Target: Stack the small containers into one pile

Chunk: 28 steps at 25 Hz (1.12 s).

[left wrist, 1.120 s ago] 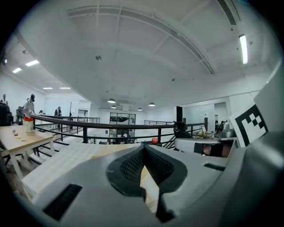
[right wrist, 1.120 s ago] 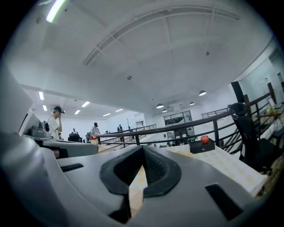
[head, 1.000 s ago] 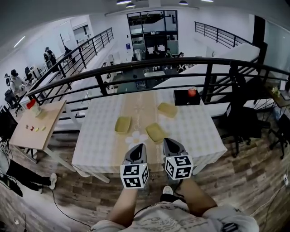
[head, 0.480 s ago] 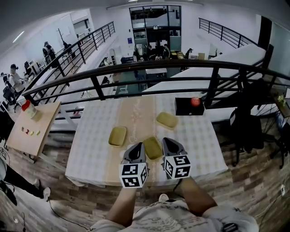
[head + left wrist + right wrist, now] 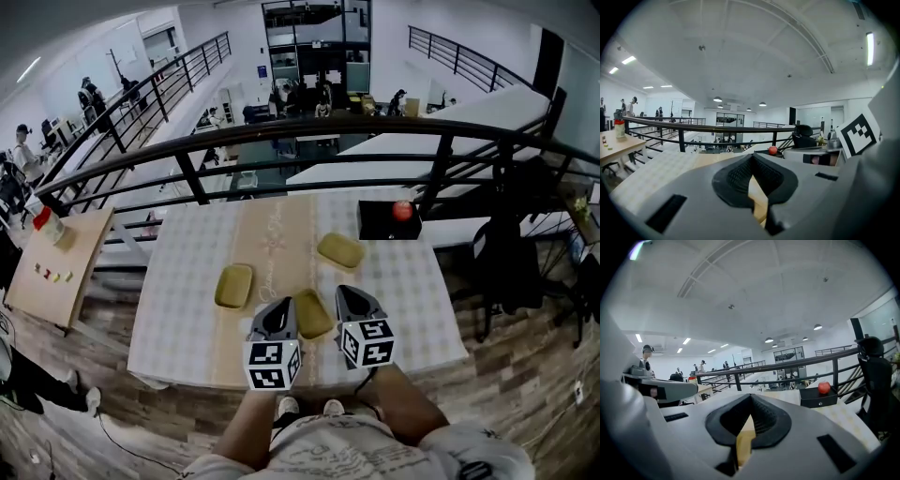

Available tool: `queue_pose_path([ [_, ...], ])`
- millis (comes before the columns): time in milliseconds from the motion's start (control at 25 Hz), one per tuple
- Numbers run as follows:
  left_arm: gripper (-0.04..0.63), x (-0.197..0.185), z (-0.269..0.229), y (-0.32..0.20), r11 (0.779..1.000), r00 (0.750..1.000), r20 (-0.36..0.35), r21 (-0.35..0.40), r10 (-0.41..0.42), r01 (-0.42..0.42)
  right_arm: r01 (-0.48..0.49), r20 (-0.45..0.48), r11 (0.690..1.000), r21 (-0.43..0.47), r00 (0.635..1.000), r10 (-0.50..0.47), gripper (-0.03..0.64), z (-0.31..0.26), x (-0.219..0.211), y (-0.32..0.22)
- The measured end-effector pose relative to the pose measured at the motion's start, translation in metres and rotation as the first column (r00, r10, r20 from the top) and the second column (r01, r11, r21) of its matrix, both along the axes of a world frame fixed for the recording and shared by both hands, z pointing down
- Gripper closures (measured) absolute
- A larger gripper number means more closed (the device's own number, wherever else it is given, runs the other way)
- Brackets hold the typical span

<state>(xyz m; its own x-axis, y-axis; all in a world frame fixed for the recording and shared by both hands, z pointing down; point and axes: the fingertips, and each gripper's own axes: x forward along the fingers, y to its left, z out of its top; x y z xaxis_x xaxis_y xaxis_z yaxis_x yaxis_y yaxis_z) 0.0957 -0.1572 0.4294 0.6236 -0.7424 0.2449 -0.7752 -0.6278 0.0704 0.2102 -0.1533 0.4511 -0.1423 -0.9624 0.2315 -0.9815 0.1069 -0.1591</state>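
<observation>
Three shallow yellow-green small containers, open side up, apart and unstacked on the counter point(image 5: 187, 281), nearest container point(image 5: 312, 312), second container point(image 5: 233, 286) at its 10 o'clock, third container point(image 5: 339, 250) at 1 o'clock

On the cloth-covered table point(image 5: 187, 281), three shallow olive rectangular containers point(image 5: 233, 286) point(image 5: 312, 312) point(image 5: 339, 250) are lying apart: one left, one nearest you, one farther right.

A table point(image 5: 187, 291) under a pale checked cloth stands against a black metal railing point(image 5: 281, 142), and beyond the railing the room opens onto a lower level. The floor point(image 5: 525, 394) is wood plank. A small wooden side table point(image 5: 80, 248) sits well to the left, and a black office chair point(image 5: 511, 258) stands to the right. The ceiling point(image 5: 740, 47) is white, with round lamps and a bright strip light point(image 5: 870, 48). Glass walls point(image 5: 314, 42) close the far end.
</observation>
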Motion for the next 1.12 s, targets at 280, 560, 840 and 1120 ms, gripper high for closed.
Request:
queue_pose_path([
  [280, 0.589, -0.01, 0.006, -0.017, 1.0, 1.0, 0.01, -0.013, 0.006, -0.006, -0.017, -0.029, 0.999, -0.046, 0.999, 0.015, 0.615, 0.024, -0.001, -0.021],
  [560, 0.589, -0.02, 0.019, -0.021, 0.999, 1.0, 0.022, -0.041, 0.005, -0.004, 0.065, -0.031, 0.982, -0.178, 0.997, -0.071, 0.511, 0.077, -0.007, -0.039],
  [840, 0.589, -0.045, 0.021, -0.025, 0.998, 0.999, 0.021, -0.05, -0.037, 0.038, 0.138, -0.017, 0.902, -0.409, 0.987, -0.158, 0.508, 0.156, -0.012, -0.055],
  [1120, 0.589, -0.068, 0.028, -0.022, 0.994, 0.997, 0.029, -0.07, -0.076, 0.078, 0.158, -0.064, 0.798, -0.581, 0.969, -0.238, 0.508, 0.219, -0.008, -0.068],
])
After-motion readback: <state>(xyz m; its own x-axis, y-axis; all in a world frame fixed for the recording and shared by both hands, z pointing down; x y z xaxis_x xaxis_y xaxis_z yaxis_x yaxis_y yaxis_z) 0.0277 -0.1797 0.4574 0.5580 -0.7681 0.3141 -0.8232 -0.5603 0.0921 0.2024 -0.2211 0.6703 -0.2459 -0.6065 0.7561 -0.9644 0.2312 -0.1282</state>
